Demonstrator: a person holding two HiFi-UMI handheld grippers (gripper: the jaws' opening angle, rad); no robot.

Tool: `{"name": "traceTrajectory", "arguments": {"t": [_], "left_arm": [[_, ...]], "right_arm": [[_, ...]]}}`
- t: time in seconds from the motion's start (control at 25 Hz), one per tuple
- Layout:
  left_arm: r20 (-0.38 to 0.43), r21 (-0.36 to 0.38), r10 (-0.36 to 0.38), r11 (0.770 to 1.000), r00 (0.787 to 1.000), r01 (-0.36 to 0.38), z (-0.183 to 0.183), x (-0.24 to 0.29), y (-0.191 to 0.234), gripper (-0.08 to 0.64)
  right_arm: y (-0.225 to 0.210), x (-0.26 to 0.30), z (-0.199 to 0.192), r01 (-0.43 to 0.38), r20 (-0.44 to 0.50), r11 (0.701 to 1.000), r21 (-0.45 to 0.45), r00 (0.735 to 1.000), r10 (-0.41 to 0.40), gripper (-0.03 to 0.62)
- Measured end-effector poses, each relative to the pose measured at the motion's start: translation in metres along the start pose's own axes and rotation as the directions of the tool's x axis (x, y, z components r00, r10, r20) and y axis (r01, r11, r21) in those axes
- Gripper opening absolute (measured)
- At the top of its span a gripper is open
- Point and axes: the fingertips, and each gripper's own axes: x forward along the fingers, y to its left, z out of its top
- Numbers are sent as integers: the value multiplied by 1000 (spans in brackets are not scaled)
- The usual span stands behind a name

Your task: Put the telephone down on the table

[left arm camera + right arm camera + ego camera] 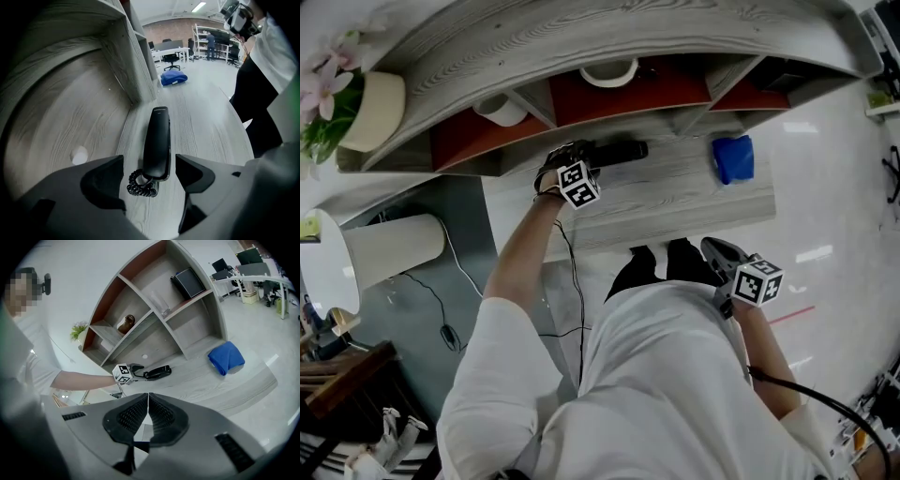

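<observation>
A black telephone handset (619,152) (157,140) lies flat on the grey wood table (675,202), close to the foot of the shelf unit. Its coiled cord (140,183) curls at the near end. My left gripper (584,153) (149,164) stands open around that near end, one jaw on each side, and neither pad touches the handset. In the right gripper view the handset (158,372) rests on the table in front of the left gripper (138,372). My right gripper (717,248) (148,401) hangs by the person's hip, off the table, its jaws shut on nothing.
A blue folded cloth (733,157) (226,357) lies on the table to the right of the handset. The curved shelf unit (581,47) rises behind it with a cup and a roll in its compartments. A potted plant (342,103) stands at far left.
</observation>
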Motion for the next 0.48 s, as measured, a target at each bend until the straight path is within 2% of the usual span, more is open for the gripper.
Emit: {"name": "traceTrajectory", "arguments": {"t": [0.16,0.48], "left_arm": [[70,-57,57,997,996,-53,16,-35,-8,343],[157,-111,145,985,977,-129,54,-93,-46,198]], "right_arm": [[-3,-11,3,-9,19,1000,-19,1000,9,18],[-3,-23,17,-64,30,994,-85,997,66,18]]}}
